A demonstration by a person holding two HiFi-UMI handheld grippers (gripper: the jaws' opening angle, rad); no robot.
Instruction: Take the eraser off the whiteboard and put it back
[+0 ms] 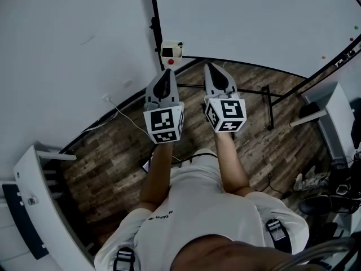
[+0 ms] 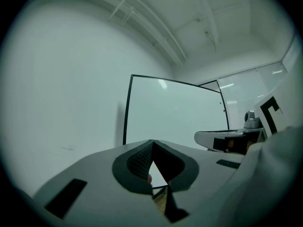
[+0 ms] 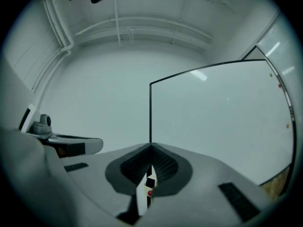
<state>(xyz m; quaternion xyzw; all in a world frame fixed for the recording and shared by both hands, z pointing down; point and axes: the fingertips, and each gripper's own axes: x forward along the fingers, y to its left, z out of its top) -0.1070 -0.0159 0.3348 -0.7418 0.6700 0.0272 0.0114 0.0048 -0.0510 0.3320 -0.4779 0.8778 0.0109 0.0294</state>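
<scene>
White walls (image 1: 67,38) and a wood-patterned floor (image 1: 113,151) surrounded a black-framed whiteboard (image 1: 254,21), which stood far ahead and to the right. Both claws were held side by side, level, and aimed at its left edge. The left gripper (image 1: 164,73) was fully closed with nothing between its jaws, and so was the right gripper (image 1: 212,66). A small white block (image 1: 171,51) with a red dot sat at the frame's lower left corner, just beyond the tips. Whether it was the eraser could not be told.
</scene>
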